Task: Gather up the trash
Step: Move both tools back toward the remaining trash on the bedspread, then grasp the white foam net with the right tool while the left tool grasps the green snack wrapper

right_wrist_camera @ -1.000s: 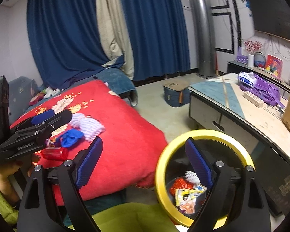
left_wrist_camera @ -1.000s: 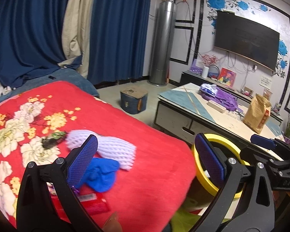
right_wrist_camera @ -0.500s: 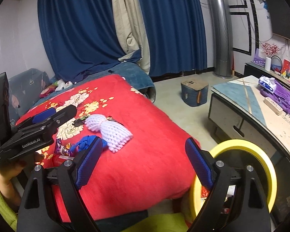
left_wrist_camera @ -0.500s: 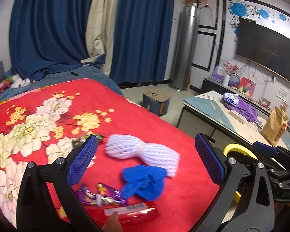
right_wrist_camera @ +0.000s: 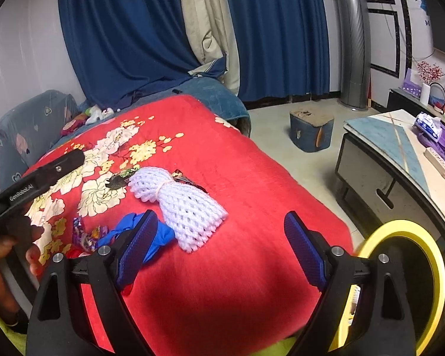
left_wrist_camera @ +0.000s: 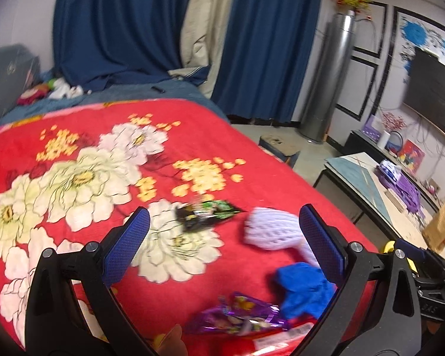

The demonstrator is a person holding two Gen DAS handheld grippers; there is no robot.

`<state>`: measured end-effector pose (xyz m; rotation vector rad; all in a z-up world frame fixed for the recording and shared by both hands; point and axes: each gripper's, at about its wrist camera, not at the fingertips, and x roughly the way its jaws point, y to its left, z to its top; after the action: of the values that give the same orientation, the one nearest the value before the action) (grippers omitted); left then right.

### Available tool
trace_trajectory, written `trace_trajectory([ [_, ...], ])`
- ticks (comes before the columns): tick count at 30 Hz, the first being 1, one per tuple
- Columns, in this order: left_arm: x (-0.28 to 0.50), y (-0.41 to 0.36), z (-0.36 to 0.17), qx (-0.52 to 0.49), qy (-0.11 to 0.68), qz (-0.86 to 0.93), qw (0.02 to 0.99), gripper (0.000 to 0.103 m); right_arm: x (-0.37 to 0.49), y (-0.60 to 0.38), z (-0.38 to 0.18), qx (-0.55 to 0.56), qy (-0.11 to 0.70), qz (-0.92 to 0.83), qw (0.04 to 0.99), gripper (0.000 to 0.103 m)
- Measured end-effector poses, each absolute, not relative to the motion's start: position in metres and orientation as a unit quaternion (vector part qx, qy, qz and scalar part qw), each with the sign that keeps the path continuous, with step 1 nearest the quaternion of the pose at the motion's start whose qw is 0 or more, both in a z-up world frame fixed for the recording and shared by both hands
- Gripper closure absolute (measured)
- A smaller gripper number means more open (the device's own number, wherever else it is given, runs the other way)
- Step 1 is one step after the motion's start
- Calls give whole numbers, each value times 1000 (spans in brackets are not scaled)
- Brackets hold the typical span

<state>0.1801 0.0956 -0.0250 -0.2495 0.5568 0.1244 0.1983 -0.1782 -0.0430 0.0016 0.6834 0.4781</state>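
Note:
Trash lies on a red floral blanket (left_wrist_camera: 74,154) (right_wrist_camera: 222,160): white foam netting (left_wrist_camera: 268,233) (right_wrist_camera: 181,201), a crumpled blue glove (left_wrist_camera: 304,289) (right_wrist_camera: 160,237), a black-and-green wrapper (left_wrist_camera: 206,213) (right_wrist_camera: 120,179), a purple wrapper (left_wrist_camera: 240,317) (right_wrist_camera: 84,235) and a red packet (left_wrist_camera: 270,339). My left gripper (left_wrist_camera: 221,243) hovers open over the wrappers, nothing between its fingers. My right gripper (right_wrist_camera: 221,247) is open above the blanket's near edge, with the glove by its left finger (right_wrist_camera: 136,246). The yellow-rimmed bin (right_wrist_camera: 412,281) stands low at the right.
A low table (right_wrist_camera: 400,148) with purple items stands to the right; a small blue box (right_wrist_camera: 311,130) sits on the floor past the bed. Blue and beige curtains (right_wrist_camera: 192,29) hang behind. A hand (right_wrist_camera: 3,255) holds the left gripper's handle.
Both grippers have swung left, away from the bin and over the blanket. The trash pile has come closer to the middle of both views. Both stay open.

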Motion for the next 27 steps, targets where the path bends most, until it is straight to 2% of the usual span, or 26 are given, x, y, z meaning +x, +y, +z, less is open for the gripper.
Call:
trace_trajectory([
  [12, 216, 146, -54, -139, 347, 59, 926, 11, 239, -153, -65, 1, 372, 245, 895, 20],
  [16, 234, 159, -67, -187, 372, 30, 909, 12, 251, -158, -77, 32, 405, 256, 877, 32],
  [18, 243, 165, -74, -226, 382, 13, 896, 18, 256, -162, -85, 51, 423, 263, 865, 37],
  [22, 255, 167, -86, -258, 402, 4, 878, 35, 254, -163, -92, 61, 428, 285, 855, 54],
  [23, 257, 166, -88, -263, 405, 2, 876, 36, 252, -163, -93, 61, 427, 292, 853, 58],
  [27, 260, 160, -90, -266, 408, -2, 873, 39, 249, -162, -94, 58, 423, 302, 852, 62],
])
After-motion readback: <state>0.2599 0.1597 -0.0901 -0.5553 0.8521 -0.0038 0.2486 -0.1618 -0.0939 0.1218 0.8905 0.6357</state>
